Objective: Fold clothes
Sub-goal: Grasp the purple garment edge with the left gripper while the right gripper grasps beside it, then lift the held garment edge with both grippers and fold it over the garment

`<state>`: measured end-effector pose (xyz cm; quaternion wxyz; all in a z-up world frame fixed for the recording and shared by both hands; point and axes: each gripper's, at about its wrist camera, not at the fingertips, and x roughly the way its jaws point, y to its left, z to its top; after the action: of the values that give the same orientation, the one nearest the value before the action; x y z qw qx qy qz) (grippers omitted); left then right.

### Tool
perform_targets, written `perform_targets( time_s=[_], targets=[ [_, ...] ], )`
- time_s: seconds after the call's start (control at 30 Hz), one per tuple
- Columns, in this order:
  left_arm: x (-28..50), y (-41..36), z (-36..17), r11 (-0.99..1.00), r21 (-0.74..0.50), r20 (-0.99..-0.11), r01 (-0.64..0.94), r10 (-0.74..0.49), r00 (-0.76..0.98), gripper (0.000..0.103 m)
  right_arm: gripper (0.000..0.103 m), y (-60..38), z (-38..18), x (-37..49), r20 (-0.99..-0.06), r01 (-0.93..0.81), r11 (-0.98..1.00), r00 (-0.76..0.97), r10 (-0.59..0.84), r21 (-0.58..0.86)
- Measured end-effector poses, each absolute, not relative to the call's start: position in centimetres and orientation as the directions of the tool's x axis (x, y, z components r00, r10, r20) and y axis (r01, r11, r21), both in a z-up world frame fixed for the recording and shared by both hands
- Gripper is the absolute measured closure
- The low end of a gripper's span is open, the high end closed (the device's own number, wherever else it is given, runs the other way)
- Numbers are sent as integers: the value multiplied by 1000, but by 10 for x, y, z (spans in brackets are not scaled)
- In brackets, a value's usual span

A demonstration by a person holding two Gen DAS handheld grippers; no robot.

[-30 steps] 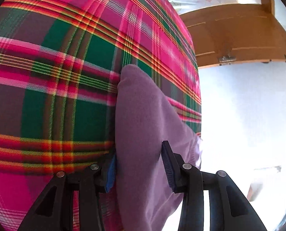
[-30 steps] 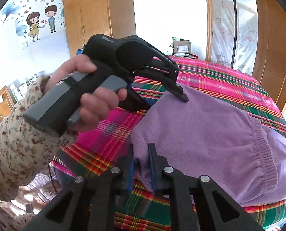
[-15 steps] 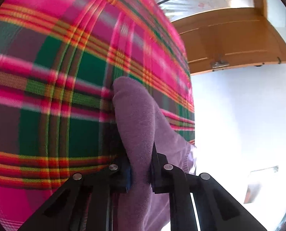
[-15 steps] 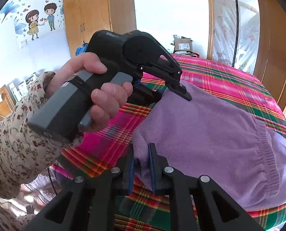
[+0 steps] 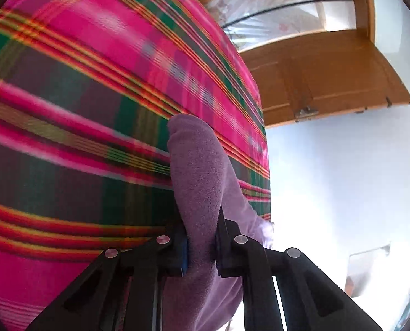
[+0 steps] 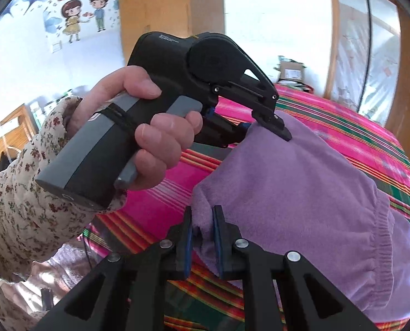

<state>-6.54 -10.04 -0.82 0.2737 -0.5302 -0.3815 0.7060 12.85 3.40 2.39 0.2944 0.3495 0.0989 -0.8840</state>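
Left tool (image 5: 202, 244) and right tool (image 6: 202, 237) both pinch the purple garment (image 6: 301, 182). Lift evenly, keep the edge taut; the far hem's probably trailing on the bed (image 5: 80, 110).

Ahead of the claws, a wooden wardrobe (image 6: 174, 11) stands beside a cartoon wall sticker (image 6: 83, 13); a wooden door (image 5: 329, 77) is on the right.

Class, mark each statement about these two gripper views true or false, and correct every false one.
1. The right gripper is shut on the purple garment. True.
2. The left gripper hangs empty. False: its fingers clamp a fold of the garment.
3. The garment lies on a plain white sheet. False: it lies on a pink and green plaid bedspread.
4. The hand holding the left gripper wears a floral sleeve. True.
5. Both grippers grip the same garment. True.
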Motion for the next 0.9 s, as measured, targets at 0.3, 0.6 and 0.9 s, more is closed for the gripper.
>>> perform_targets(
  time_s=[0.3, 0.6, 0.9],
  targets=[
    [-50, -150, -6, -587, -807, -570, 59, 750, -336, 89, 90, 4, 15, 118, -695, 680, -729, -487, -529, 79],
    [-24, -185, -19, -604, -787, -600, 123, 705, -377, 89, 90, -35, 4, 111, -712, 744, -659, -403, -575, 110],
    [-44, -163, -22, -690, -711, -678, 136, 621, -393, 79, 88, -49, -20, 103, -750, 744, -657, -365, -552, 121]
  ],
)
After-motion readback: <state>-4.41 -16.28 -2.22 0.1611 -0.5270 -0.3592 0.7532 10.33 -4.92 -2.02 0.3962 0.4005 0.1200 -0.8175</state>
